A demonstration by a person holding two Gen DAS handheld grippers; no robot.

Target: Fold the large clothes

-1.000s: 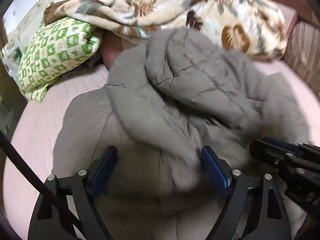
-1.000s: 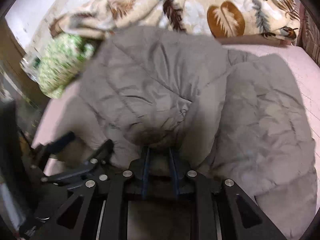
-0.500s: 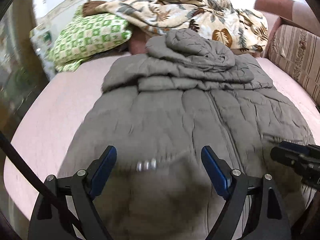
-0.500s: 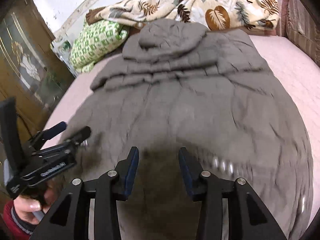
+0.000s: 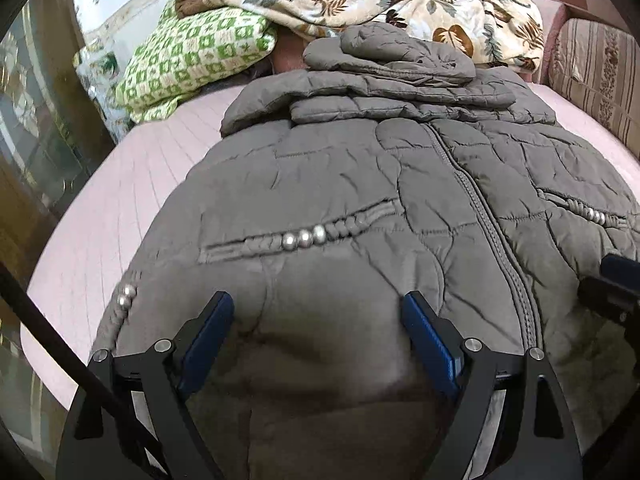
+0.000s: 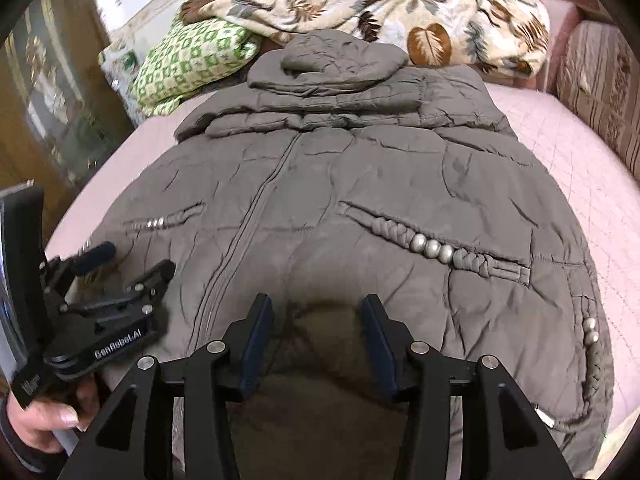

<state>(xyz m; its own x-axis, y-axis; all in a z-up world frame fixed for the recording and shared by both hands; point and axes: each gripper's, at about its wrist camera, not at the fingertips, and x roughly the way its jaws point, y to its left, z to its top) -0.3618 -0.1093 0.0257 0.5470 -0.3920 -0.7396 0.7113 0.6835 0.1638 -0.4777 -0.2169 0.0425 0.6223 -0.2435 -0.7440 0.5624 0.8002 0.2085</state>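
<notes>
Grey coat [image 5: 360, 184] flat on bed [image 5: 120, 200], hood toward far edge. Left gripper [image 5: 318, 332] wide, empty – over near hem. Right gripper [image 6: 316, 330] opening, pads clear of fabric.

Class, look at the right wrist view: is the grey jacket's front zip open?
No, the zip runs closed down the grey jacket.

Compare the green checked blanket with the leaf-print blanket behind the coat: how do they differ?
The green checked blanket carries a small green-and-cream square pattern; the leaf-print blanket shows large brown and grey leaves on cream. The green one lies bunched in a compact heap at the left; the leaf-print one sprawls wide behind the grey coat's hood, its left end draped over the green one. Both are crumpled, not folded, at the bed's far end.
</notes>
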